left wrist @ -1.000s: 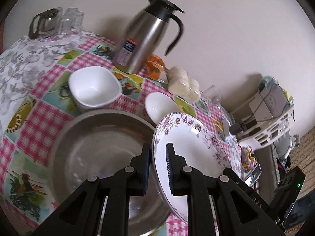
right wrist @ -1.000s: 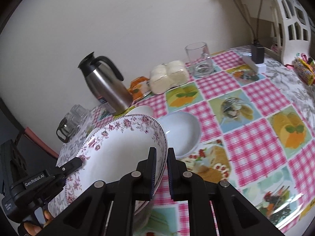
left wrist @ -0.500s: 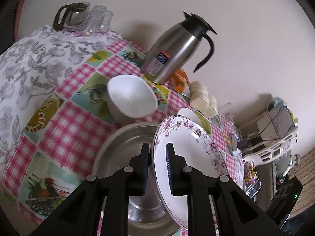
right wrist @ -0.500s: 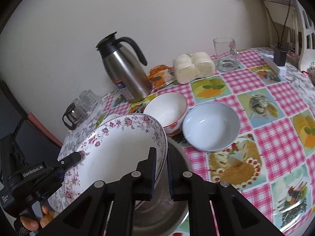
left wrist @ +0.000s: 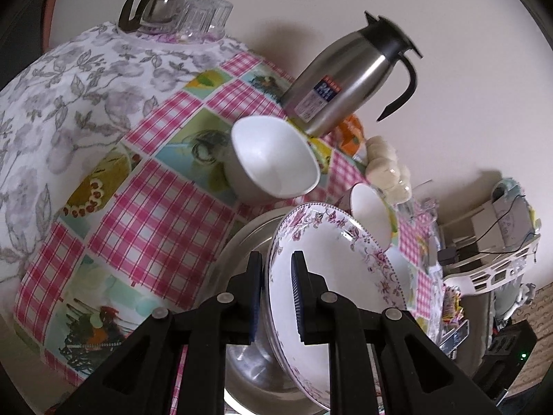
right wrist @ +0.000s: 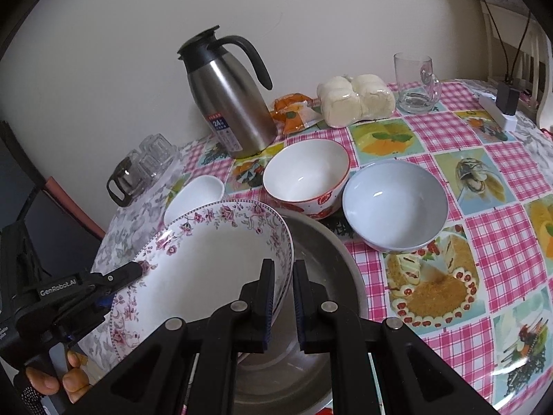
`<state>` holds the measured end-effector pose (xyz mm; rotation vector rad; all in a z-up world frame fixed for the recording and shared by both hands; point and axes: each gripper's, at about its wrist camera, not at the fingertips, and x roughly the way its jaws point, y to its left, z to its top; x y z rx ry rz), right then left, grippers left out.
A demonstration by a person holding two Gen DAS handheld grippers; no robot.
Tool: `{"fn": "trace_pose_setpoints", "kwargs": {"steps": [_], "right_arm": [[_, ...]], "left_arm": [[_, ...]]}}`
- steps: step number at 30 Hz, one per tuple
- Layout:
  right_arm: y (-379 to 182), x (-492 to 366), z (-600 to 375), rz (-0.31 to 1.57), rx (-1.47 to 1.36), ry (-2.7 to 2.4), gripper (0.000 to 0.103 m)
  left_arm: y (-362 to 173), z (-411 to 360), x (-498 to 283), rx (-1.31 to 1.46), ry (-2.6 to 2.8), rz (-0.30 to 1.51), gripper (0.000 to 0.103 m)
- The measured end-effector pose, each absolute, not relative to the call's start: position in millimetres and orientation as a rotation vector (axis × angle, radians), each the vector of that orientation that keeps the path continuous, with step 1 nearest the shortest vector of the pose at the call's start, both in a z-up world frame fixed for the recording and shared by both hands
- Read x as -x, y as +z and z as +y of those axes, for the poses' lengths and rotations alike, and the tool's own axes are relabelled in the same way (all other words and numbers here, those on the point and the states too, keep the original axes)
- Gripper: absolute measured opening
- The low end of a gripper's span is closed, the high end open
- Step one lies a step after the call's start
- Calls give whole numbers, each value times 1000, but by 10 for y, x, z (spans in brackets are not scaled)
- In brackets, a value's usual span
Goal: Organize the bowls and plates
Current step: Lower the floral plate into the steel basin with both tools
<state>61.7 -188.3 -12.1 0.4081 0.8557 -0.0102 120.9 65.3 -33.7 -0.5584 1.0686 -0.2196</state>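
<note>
Both grippers hold one white plate with a pink floral rim [right wrist: 207, 259], lifted and tilted above a large steel basin [right wrist: 325, 276]. My right gripper [right wrist: 283, 297] is shut on the plate's right rim. My left gripper [left wrist: 275, 290] is shut on the opposite rim of the plate [left wrist: 338, 263], and shows in the right wrist view [right wrist: 114, 280]. A white bowl with a red pattern [right wrist: 307, 176], a pale blue bowl [right wrist: 394, 204] and a plain white bowl [right wrist: 197, 193] stand behind the basin. The white bowl [left wrist: 273, 159] and basin [left wrist: 242, 252] show in the left view.
A steel thermos jug [right wrist: 228, 100] stands at the back by the wall. Wrapped buns [right wrist: 356, 100], an orange packet [right wrist: 293, 110] and a glass mug [right wrist: 414, 83] stand to its right. A glass pot with tumblers [right wrist: 141, 169] sits at the table's left end.
Both grippers have lifted and pulled back with the plate, so more of the table shows. The red-patterned bowl and the blue bowl have come into the right wrist view.
</note>
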Motion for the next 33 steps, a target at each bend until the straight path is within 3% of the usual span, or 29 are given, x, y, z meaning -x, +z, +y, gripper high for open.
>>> {"fn": "trace_pose_setpoints", "kwargs": {"steps": [24, 28, 33], "right_arm": [[-400, -712, -1900, 967, -374, -55, 12], [-441, -719, -1894, 991, -361, -68, 12], [-522, -726, -1914, 1029, -357, -92, 12]], "left_arm": [[-578, 508, -1306, 484, -171, 1190, 17], [-634, 474, -1309, 482, -170, 1218, 24], [-689, 441, -1315, 489, -180, 1246, 24]]}}
